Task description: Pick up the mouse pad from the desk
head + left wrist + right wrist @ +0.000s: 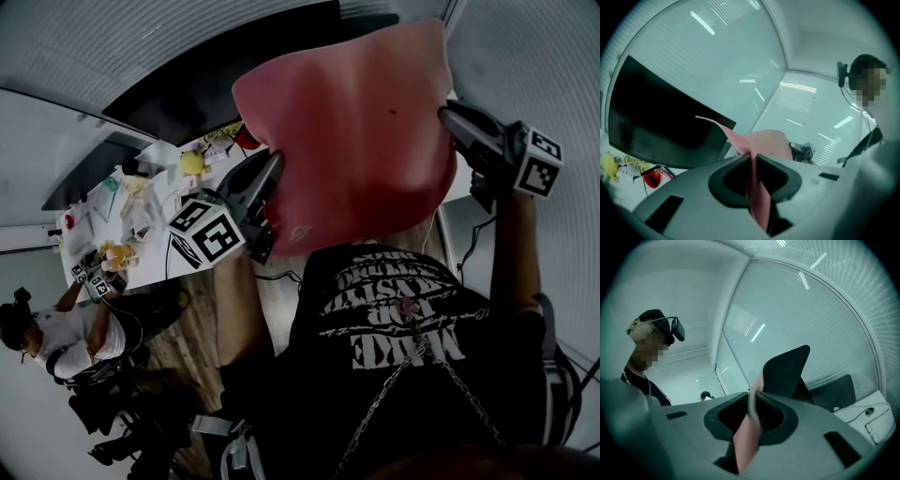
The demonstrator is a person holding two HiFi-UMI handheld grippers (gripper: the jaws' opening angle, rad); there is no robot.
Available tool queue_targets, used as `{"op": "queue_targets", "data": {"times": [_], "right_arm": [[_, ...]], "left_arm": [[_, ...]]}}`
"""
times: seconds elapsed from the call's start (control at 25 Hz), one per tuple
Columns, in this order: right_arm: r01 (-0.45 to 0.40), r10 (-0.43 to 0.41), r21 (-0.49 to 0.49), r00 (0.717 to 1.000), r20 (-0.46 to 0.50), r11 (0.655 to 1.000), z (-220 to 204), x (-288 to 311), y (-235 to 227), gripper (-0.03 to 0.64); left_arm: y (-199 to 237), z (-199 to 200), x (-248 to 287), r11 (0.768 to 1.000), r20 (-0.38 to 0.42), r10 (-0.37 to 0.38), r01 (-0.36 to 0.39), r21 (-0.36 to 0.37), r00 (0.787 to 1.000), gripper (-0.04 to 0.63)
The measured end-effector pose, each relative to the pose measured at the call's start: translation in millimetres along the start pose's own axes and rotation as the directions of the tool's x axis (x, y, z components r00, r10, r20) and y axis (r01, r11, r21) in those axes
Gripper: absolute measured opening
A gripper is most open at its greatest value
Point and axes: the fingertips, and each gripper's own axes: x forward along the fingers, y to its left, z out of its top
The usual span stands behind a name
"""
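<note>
Pink mouse pad (352, 131) is clamped edge-on in left gripper (272, 167) and right gripper (450, 114) jaws.

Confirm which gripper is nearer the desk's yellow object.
Left: the left gripper, clamping the mouse pad, is right of the yellow object in the head view; the right gripper grips the pad's opposite edge, farther off.

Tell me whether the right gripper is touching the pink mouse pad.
Touching. The right gripper view shows the right gripper closed on the mouse pad, whose pink edge is pinched between both fingers.
</note>
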Motion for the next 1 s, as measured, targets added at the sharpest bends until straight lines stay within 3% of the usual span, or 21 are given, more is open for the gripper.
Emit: {"op": "queue_targets", "data": {"times": [0.16, 0.28, 0.52, 0.76, 1.0], "right_arm": [[-0.054, 0.055, -0.029, 0.997, 0.052, 0.998, 58.7, 18.9, 18.1, 0.055], [-0.121, 0.123, -0.034, 0.988, 0.093, 0.992, 60.3, 15.6, 20.2, 0.055], [-0.197, 0.204, -0.059, 0.968, 0.148, 0.979, 58.1, 3.9, 19.5, 0.055], [-0.195, 0.194, -0.011, 0.968, 0.162, 0.981, 60.0, 6.6, 18.7, 0.055], [-0.045, 0.042, 0.063, 0.998, 0.054, 0.997, 29.9, 22.2, -7.8, 0.055]], "left_arm": [[-8.7, 63.1, -9.2, 0.999, 0.042, -0.018, 0.017, 0.041, 0.999, 0.06], [-7.7, 68.0, -10.0, 0.997, 0.056, -0.012, 0.008, 0.077, 0.998, 0.06], [-22.6, 71.4, -10.1, 0.987, 0.075, -0.07, 0.058, 0.149, 0.995, 0.06], [-22.4, 71.2, -10.1, 0.989, 0.07, -0.076, 0.067, 0.129, 0.995, 0.06], [10.0, 45.7, -3.6, 0.999, 0.025, 0.01, -0.011, 0.04, 1.0, 0.06]]}}
